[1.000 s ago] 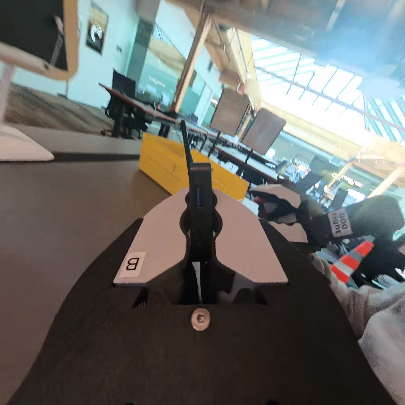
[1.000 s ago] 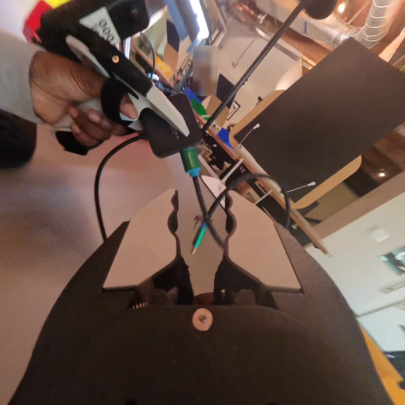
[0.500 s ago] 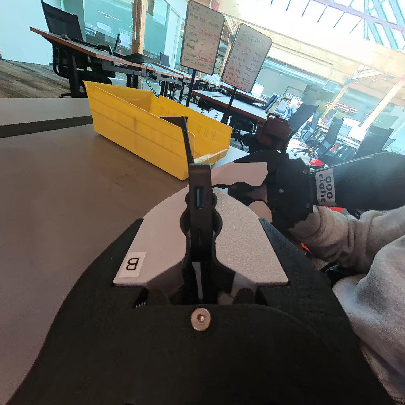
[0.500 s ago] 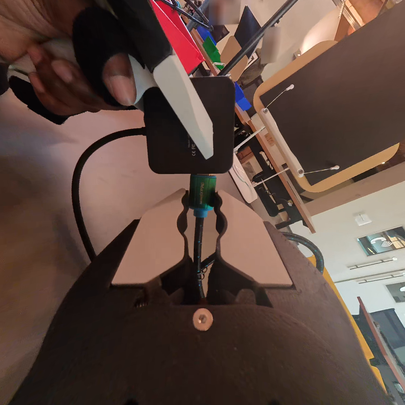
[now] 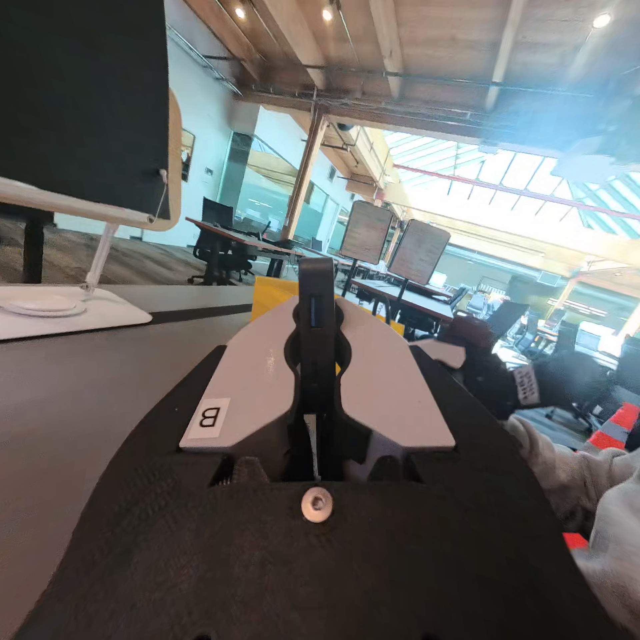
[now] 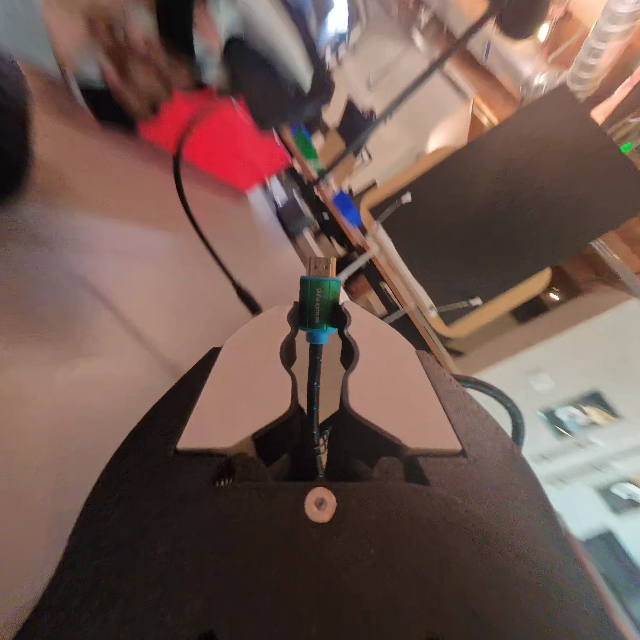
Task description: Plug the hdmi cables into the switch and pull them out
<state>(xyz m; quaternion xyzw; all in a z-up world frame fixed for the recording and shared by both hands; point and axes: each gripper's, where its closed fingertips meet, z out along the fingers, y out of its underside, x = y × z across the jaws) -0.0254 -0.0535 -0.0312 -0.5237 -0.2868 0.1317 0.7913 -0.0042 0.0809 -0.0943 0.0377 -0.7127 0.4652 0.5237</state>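
Right wrist view: the green plug point(image 6: 318, 300) sits pinched between the right tongs point(image 6: 318, 311), metal tip sticking out free, cord point(image 6: 314, 388) trailing back. Left tongs point(image 5: 317, 325) squeeze the black switch point(image 5: 316, 311) upright, yellow bin point(image 5: 273, 294) just beyond.

My left gripper point(image 5: 317, 311) was full: the black switch point(image 5: 316, 311) stood edge-on between its jaws, so nothing more could pass there. Dead ahead a yellow bin point(image 5: 273, 294) sat on the dark table point(image 5: 86, 374), blocking a straight push forward. To the left a white stand base point(image 5: 69, 311) took the far corner, with bare tabletop before it. To the right my other hand's black glove point(image 5: 519, 384) and grey sleeve point(image 5: 571, 485) crowded that side. My right gripper point(image 6: 318, 308) was filled by the green HDMI plug point(image 6: 318, 301); its metal tip faced open air. A loose black cable point(image 6: 204, 235) curved across the left.
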